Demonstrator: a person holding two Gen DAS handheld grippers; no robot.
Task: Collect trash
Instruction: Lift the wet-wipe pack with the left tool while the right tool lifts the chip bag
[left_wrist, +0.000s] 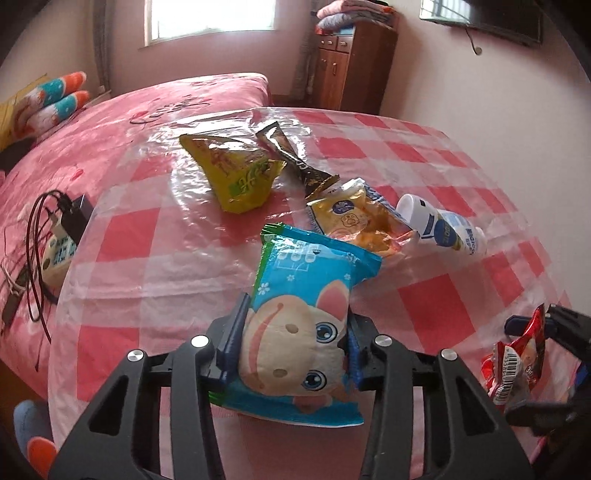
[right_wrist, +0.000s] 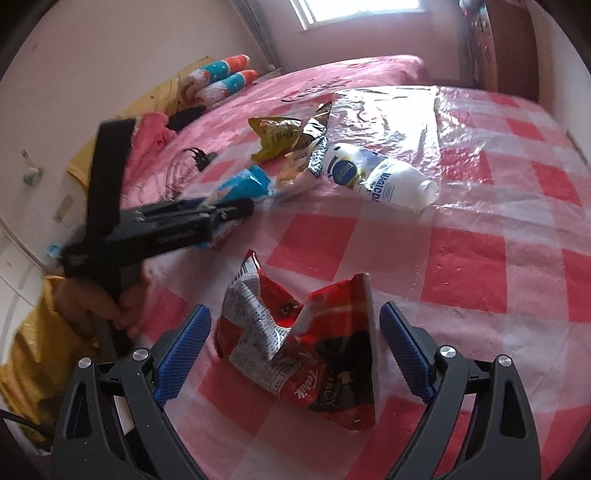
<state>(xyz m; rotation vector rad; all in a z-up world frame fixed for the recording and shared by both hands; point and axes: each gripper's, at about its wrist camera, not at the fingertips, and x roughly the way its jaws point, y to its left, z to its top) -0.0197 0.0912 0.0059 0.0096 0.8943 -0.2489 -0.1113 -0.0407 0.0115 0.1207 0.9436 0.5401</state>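
The left gripper (left_wrist: 293, 345) has its jaws clamped on the blue wrapper (left_wrist: 306, 317), pinched mid-body. The right gripper (right_wrist: 295, 354) stands with jaws spread, the red wrapper (right_wrist: 301, 354) lying between them: light, crinkly, slippery film, probably best pinched across its crumpled middle.

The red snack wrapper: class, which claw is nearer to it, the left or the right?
Right. The right claw is open with the red snack wrapper lying between its fingers. The left claw is off to the side, shut on the blue cartoon packet.
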